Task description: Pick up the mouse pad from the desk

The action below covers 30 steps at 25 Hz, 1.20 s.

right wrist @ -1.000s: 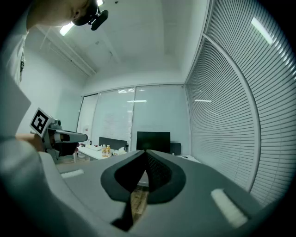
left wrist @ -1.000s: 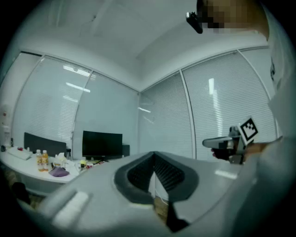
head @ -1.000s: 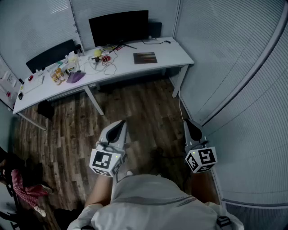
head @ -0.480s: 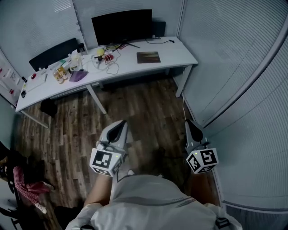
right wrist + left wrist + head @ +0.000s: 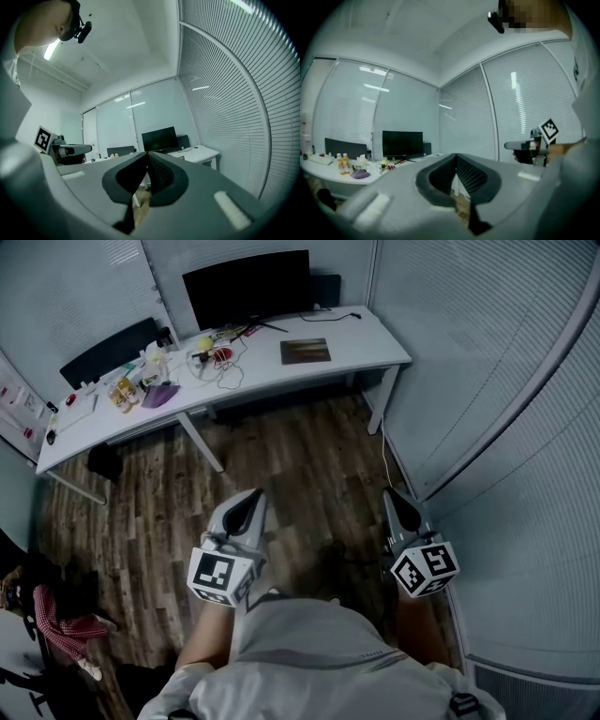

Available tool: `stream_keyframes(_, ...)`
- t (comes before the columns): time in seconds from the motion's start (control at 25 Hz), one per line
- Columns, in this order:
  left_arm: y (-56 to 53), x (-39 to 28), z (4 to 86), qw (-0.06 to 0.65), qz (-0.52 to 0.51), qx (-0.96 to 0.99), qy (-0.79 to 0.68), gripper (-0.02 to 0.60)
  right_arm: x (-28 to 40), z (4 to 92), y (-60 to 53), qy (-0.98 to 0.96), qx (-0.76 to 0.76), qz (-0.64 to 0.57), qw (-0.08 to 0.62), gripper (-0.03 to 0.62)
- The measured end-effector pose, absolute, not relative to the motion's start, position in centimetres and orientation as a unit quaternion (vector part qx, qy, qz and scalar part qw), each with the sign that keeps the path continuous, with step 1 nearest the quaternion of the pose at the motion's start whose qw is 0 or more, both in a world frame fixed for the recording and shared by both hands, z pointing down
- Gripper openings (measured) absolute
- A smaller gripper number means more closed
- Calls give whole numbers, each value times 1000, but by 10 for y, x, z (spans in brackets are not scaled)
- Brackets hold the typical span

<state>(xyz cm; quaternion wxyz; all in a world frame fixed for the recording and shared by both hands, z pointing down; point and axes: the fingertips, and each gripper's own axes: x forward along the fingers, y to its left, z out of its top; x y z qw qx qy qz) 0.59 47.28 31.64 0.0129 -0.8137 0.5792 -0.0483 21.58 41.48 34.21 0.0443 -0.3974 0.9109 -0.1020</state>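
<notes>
One long white desk (image 5: 366,338) stands at the far side of the room, and we are well apart from it. On its left part we see small bottles (image 5: 122,393) and a purple thing (image 5: 157,396). A black monitor (image 5: 247,289) stands at the back, near the middle. To the right of the monitor lies the mouse pad (image 5: 306,352). It is a flat, dark, brownish rectangle. It lies alone on the white top, near the right end of the desk, and nothing touches it.

Closer to us, over the wood floor (image 5: 281,465), we hold the left gripper (image 5: 251,495) out level. Its jaws are pressed together with nothing between them, and the left gripper view (image 5: 456,161) shows this too. The right gripper (image 5: 398,498) is beside it, near the wall with the blinds. Its jaws are also squeezed tight on nothing (image 5: 146,161).

Since a second ago, the desk and the mouse pad have slid a little higher in the head view. The marker cube (image 5: 425,568) on the right gripper has tipped over a bit more. Both pairs of jaws stayed closed the whole time.
</notes>
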Motion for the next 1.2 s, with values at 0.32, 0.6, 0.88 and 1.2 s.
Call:
stream_keyframes(0.32,470,42,334,4,-65,-804,591,2,233,370,408,922,-363,-132,35,6)
stream_keyframes(0.6,438,72,333,6,-78,-814,576,3,284,370,379,902,-402,-141,71,6)
stream_keyframes(0.88,371,67,365,-29,-85,-824,560,3,288,403,322,888,-429,-157,48,6)
stream_keyframes(1.2,257,17,369,-27,-76,-836,543,3,239,393,220,884,-448,-130,27,6)
